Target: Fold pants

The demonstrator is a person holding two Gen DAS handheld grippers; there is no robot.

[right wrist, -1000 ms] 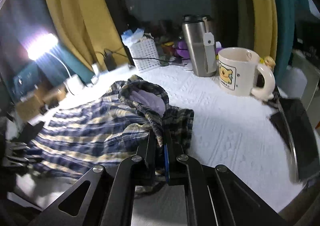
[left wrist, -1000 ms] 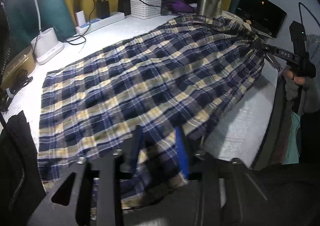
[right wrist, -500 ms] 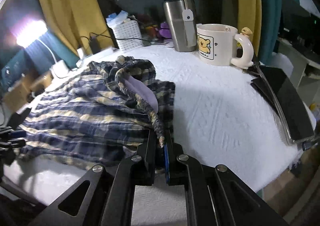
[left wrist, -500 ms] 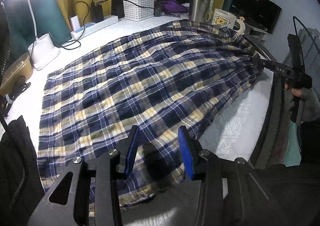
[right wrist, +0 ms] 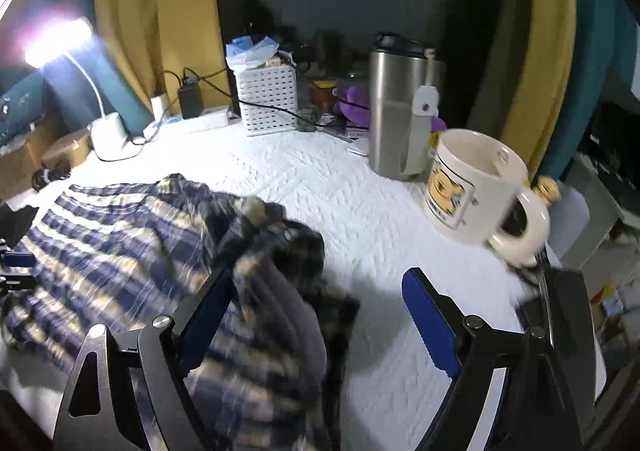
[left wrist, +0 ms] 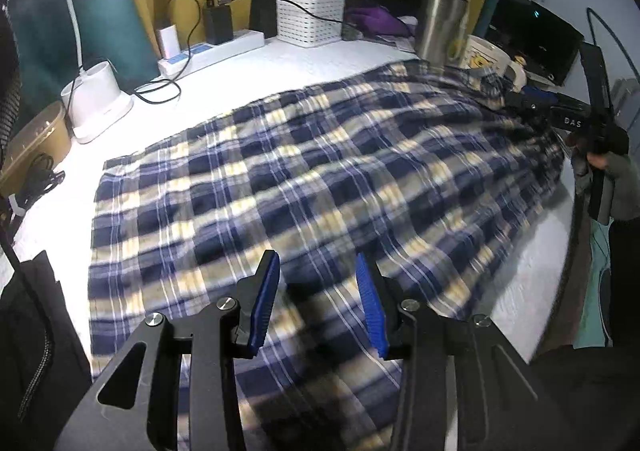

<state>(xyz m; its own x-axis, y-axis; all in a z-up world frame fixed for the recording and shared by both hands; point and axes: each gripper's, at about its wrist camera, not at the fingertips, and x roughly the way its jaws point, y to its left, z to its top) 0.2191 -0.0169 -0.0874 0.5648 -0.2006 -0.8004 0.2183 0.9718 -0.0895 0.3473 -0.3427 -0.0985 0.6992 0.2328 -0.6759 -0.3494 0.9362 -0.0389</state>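
Lamp [left wrist: 96,99] and power strip [left wrist: 212,53] sit far left on the white table [left wrist: 328,59]; basket [left wrist: 310,15] behind. Plaid pants [left wrist: 320,179] lie spread flat across the table, waistband bunched toward the right end. Left gripper [left wrist: 318,299] hovers over the near hem, jaws partly apart, nothing pinched between the pads. Right gripper [right wrist: 320,315] at the waistband end, jaws opening wide; cloth lies between them against the left finger, right pad clear of it. Tumbler [right wrist: 400,107] and mug [right wrist: 476,191] stand right of the pants, apart from them.
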